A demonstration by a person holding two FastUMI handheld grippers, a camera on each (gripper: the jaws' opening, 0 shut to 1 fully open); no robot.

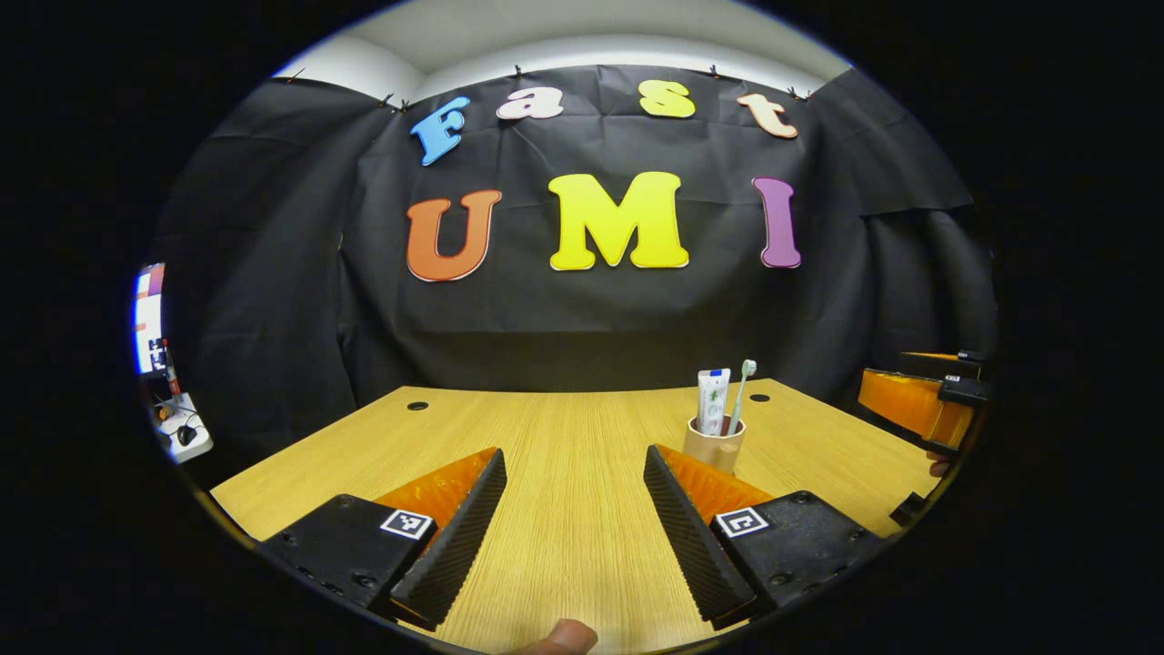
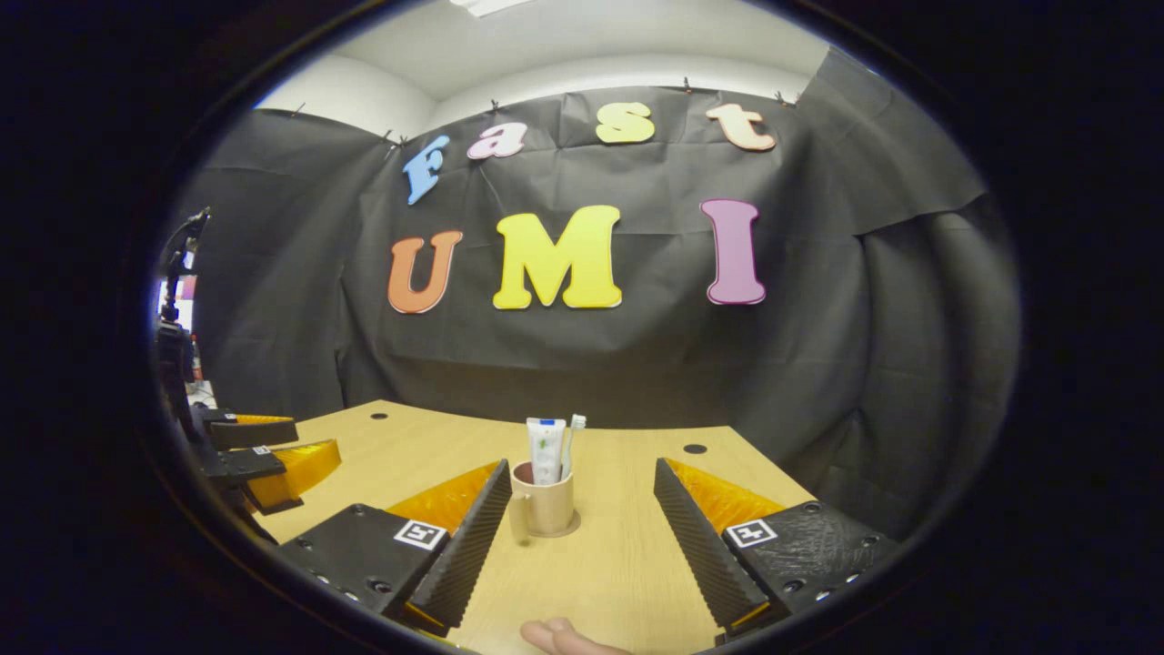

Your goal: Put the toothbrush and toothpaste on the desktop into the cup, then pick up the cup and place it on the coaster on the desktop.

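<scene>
A beige cup (image 2: 544, 506) stands upright on a round coaster (image 2: 569, 528) on the wooden desktop (image 2: 618, 564). A white toothpaste tube (image 2: 546, 449) and a toothbrush (image 2: 570, 444) stick up out of it. My right gripper (image 2: 576, 537) is open, and the cup sits just beyond its left finger. In the left gripper view the cup (image 1: 716, 444) with the toothpaste (image 1: 713, 400) and toothbrush (image 1: 740, 393) stands behind the right finger of my open left gripper (image 1: 573, 518), which holds nothing. Each view shows the other gripper at its edge: the right gripper (image 1: 918, 400), the left gripper (image 2: 259, 455).
Cable holes (image 1: 417, 406) dot the desktop's far edge, close to the black cloth wall. A fingertip (image 1: 564, 637) shows at the bottom of the left gripper view. A small white stand with gear (image 1: 182, 428) sits off the desk's left side.
</scene>
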